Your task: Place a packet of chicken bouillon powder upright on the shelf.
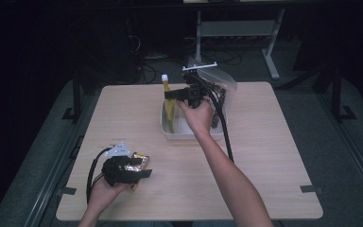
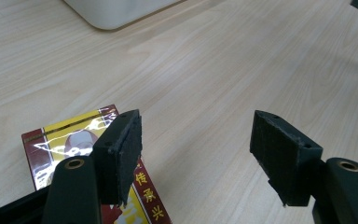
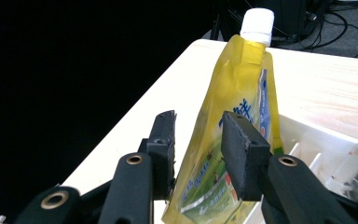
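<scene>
A yellow spouted pouch [image 3: 242,84] with a white cap stands upright in the left end of a white bin [image 1: 189,136] at the table's far middle. My right gripper [image 3: 198,116] straddles the pouch [image 1: 169,113] with its pads a little off the sides, so it is open and not pressing. In the high view this right gripper [image 1: 169,96] reaches in from the right. Near the front left, my left gripper [image 1: 142,165] hovers open over a red and gold packet [image 1: 139,161]. The packet [image 2: 70,140] lies flat under the left jaw of my left gripper [image 2: 196,116], with bare wood between the pads.
A clear plastic bag [image 1: 222,87] with dark contents leans at the bin's right end, behind the right hand. The bin's corner [image 2: 116,14] lies ahead of the left gripper. The table's left edge [image 3: 135,116] runs close beside the pouch.
</scene>
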`<control>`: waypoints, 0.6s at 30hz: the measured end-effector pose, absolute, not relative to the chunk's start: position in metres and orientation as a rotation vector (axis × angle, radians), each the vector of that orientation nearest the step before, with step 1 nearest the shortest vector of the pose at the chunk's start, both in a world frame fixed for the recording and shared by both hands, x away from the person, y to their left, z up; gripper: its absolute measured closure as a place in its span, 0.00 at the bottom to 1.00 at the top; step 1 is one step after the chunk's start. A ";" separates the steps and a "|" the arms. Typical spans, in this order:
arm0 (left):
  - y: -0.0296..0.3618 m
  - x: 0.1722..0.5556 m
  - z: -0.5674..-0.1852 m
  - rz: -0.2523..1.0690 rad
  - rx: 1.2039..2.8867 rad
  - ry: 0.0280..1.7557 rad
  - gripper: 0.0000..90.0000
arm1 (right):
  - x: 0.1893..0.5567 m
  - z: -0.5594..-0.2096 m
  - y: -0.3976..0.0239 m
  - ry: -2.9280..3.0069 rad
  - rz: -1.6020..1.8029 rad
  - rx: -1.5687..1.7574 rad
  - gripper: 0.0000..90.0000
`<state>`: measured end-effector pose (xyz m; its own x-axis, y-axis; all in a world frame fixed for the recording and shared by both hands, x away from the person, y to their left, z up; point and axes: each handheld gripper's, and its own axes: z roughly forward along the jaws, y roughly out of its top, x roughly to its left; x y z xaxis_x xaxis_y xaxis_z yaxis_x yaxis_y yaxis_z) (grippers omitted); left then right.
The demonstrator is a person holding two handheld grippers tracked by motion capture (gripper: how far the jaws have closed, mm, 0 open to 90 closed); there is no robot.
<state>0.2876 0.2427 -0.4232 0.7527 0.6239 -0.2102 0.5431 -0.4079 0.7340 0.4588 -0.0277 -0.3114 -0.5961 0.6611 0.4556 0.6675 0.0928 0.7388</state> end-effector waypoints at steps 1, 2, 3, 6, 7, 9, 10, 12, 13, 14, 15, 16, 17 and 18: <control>0.243 0.288 -0.423 0.124 2.102 0.874 0.37 | 0.458 -0.311 -0.029 -2.317 -1.570 -1.406 0.70; 0.243 0.288 -0.423 0.124 2.102 0.874 0.37 | 0.458 -0.311 -0.029 -2.317 -1.570 -1.406 0.70; 0.243 0.287 -0.423 0.129 2.106 0.875 0.37 | 0.456 -0.310 -0.030 -2.326 -1.559 -1.395 0.70; 0.242 0.287 -0.423 0.133 2.108 0.878 0.36 | 0.454 -0.309 -0.032 -2.337 -1.555 -1.387 0.69; 0.242 0.287 -0.424 0.135 2.112 0.881 0.36 | 0.452 -0.308 -0.034 -2.340 -1.549 -1.383 0.68; 0.242 0.287 -0.424 0.135 2.113 0.881 0.36 | 0.452 -0.308 -0.035 -2.341 -1.547 -1.380 0.68; 0.242 0.287 -0.424 0.137 2.113 0.882 0.35 | 0.451 -0.308 -0.037 -2.337 -1.543 -1.376 0.67; 0.242 0.287 -0.424 0.139 2.112 0.883 0.35 | 0.449 -0.308 -0.040 -2.334 -1.541 -1.367 0.67; 0.242 0.287 -0.424 0.139 2.112 0.883 0.35 | 0.449 -0.308 -0.040 -2.334 -1.541 -1.367 0.67; 0.242 0.287 -0.424 0.140 2.113 0.885 0.35 | 0.447 -0.309 -0.041 -2.336 -1.535 -1.355 0.66; 0.242 0.287 -0.424 0.140 2.115 0.886 0.35 | 0.447 -0.309 -0.042 -2.340 -1.531 -1.351 0.66; 0.242 0.287 -0.424 0.140 2.115 0.886 0.35 | 0.447 -0.309 -0.042 -2.340 -1.531 -1.351 0.66; 0.242 0.287 -0.424 0.140 2.117 0.886 0.35 | 0.444 -0.309 -0.043 -2.342 -1.533 -1.337 0.66; 0.242 0.287 -0.424 0.140 2.117 0.886 0.35 | 0.444 -0.309 -0.043 -2.339 -1.530 -1.336 0.65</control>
